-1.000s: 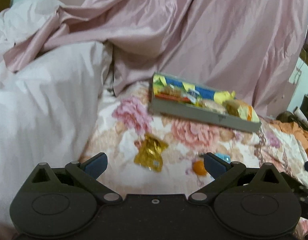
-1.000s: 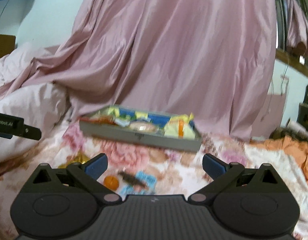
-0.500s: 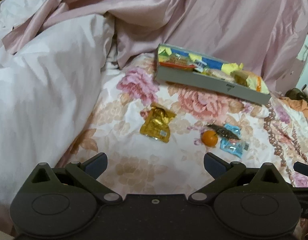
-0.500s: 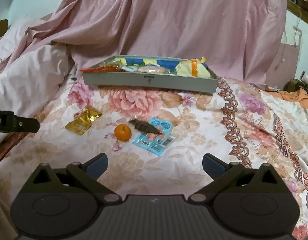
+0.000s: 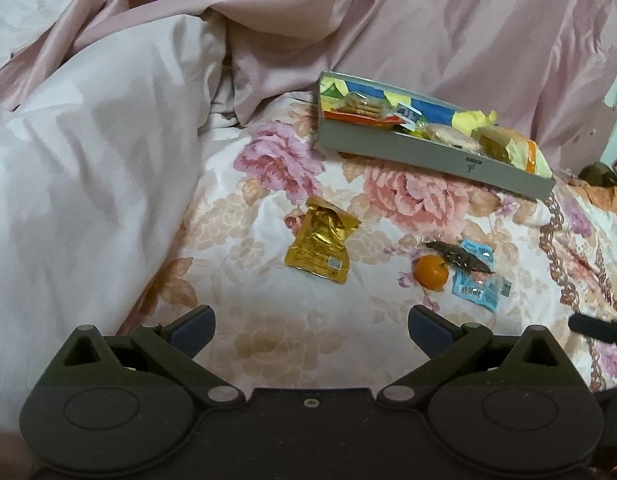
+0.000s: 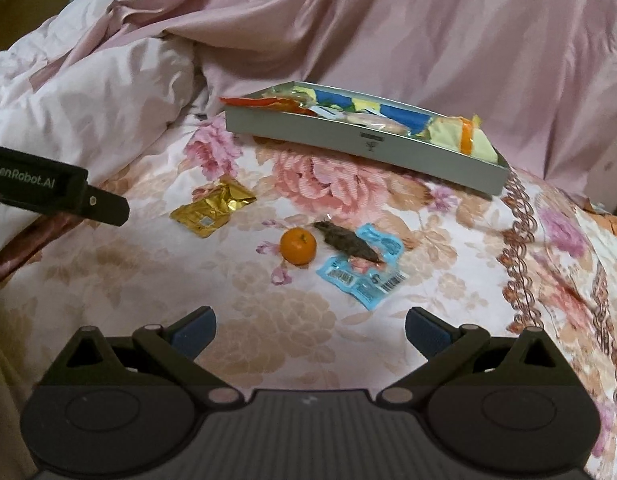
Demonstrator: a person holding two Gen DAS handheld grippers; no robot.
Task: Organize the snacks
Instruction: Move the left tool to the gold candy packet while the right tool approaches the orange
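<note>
Right wrist: both grippers [image 6: 310, 326] [image 5: 310, 326] released, empty. Orange [image 6: 298, 246] mid-bed; risk: rolls off soft quilt [image 6: 268, 320] if nudged.

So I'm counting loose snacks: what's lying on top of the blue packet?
A dark brown snack lies across the blue packet, hiding its middle; whether anything lies underneath can't be seen.

You have a floral bedspread [image 5: 268, 312] carrying a grey tray [image 5: 428, 158] of snacks toward its far edge. Nearer lie a gold packet [image 5: 320, 246], an orange [image 5: 430, 272] touching a dark snack piece [image 5: 460, 258], and a blue wrapper [image 5: 478, 286] underneath that piece.
</note>
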